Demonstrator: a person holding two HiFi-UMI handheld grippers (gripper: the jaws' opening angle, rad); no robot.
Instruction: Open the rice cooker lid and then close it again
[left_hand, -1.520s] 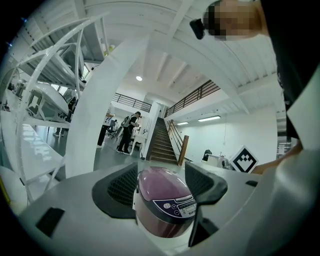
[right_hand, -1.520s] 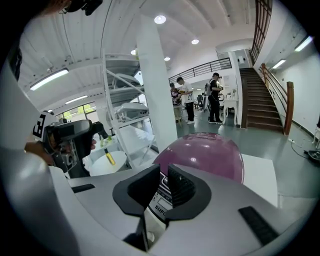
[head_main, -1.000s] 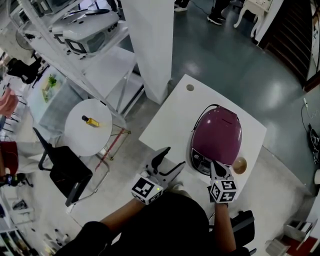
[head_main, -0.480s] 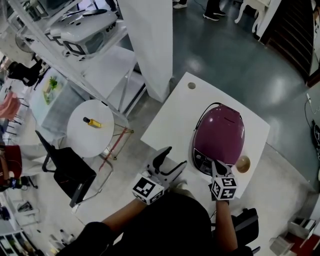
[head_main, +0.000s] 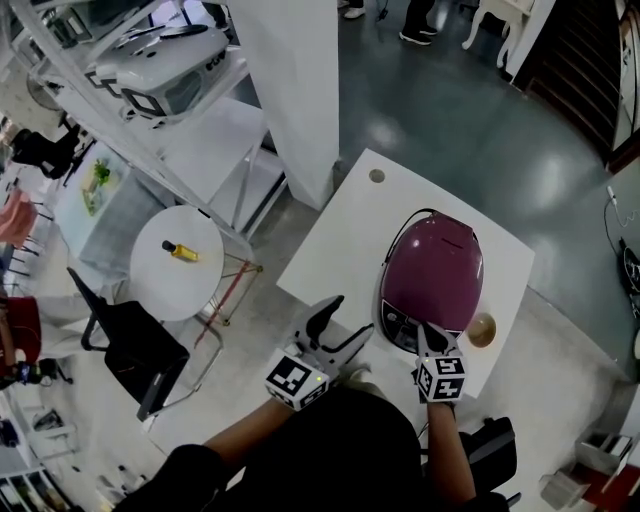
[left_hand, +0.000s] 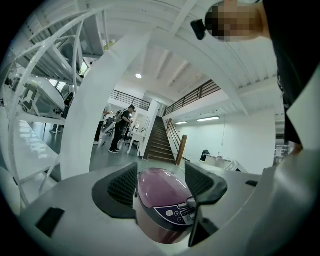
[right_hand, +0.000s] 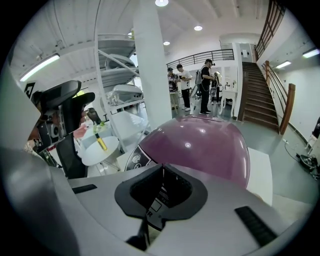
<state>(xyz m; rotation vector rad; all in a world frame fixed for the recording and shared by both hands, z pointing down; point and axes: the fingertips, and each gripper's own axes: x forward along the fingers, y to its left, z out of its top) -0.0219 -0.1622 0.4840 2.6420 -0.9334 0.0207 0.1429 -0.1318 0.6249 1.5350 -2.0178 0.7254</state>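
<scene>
rice cooker (head_main: 433, 278): is sitting on the white table (head_main: 340, 235), right of centre in the head view, with its purple lid (head_main: 438, 262) lying shut.
right gripper (head_main: 428, 330): is pointing down at the cooker's front from the lower right of the frame, jaws clenched together with nothing between them (the tips are sitting at the control panel (head_main: 400, 328) just below the lid's edge; whether they are pressing it i cannot tell).
left gripper (head_main: 347, 315): is hovering at lower centre, over the table's near edge, jaws released and standing wide apart, gripping nothing; the cooker is showing beyond the gap in its own view.
surroundings: a small round table (head_main: 160, 285) carrying a yellow bottle (head_main: 182, 250) is standing at the left of the frame.
</scene>
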